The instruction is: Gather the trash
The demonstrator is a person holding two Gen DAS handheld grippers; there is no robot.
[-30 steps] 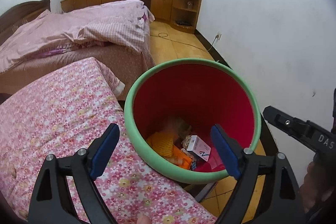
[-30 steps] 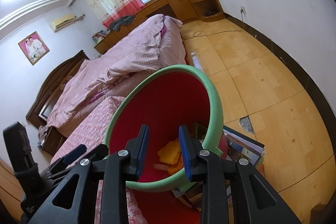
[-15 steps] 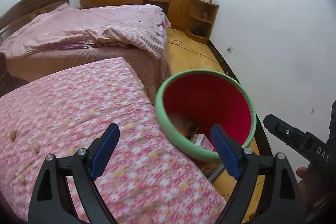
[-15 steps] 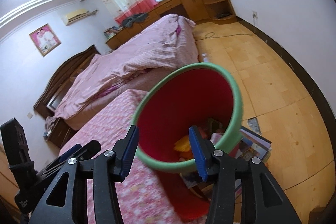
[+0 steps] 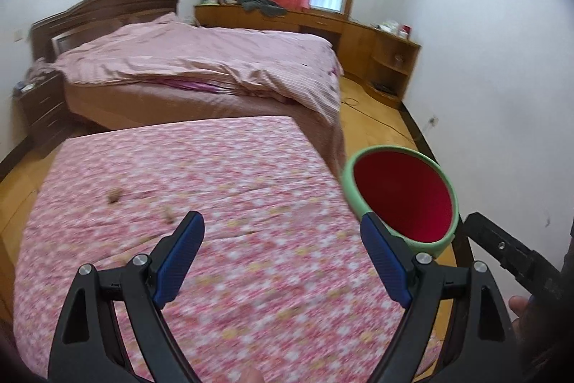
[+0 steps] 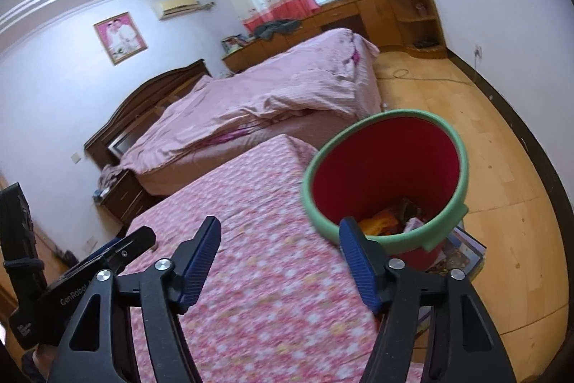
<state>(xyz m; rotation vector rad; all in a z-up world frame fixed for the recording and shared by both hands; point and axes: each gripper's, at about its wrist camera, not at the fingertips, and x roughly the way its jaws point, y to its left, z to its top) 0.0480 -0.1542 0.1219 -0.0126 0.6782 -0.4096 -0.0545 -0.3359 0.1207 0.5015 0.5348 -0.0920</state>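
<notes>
Retrieval of the next scrap is the step judged to be in hand, with both claws away from the bin and facing the floral-covered worktop (image 5: 251, 275). The left claw (image 5: 283, 257) is spread wide and carries nothing between its blue pads; the right claw (image 6: 281, 259) has just been opening and likewise has nothing between its pads. Two small brown scraps (image 5: 114, 195) lie well apart from the bin on the far left part of the pink floral cover, one rounded and one slimmer piece (image 5: 168, 215) nearer the left claw; motion blur makes their material impossible to tell. To do the step well, the left claw, being the nearer, should be lowered over one scrap with the pads straddling it, the tips brought close to the cloth without pinching the fabric, and closed fully, since the pieces look small and light. The cover appears soft, so a fold could be caught along with the scrap. The bin (image 6: 387, 174), red inside with a pale green rim, stands just beside the right edge of the worktop, seemingly on stacked books or magazines (image 6: 462, 250) on the wooden floor; orange and mixed litter (image 6: 391, 221) already lies at its bottom.
</notes>
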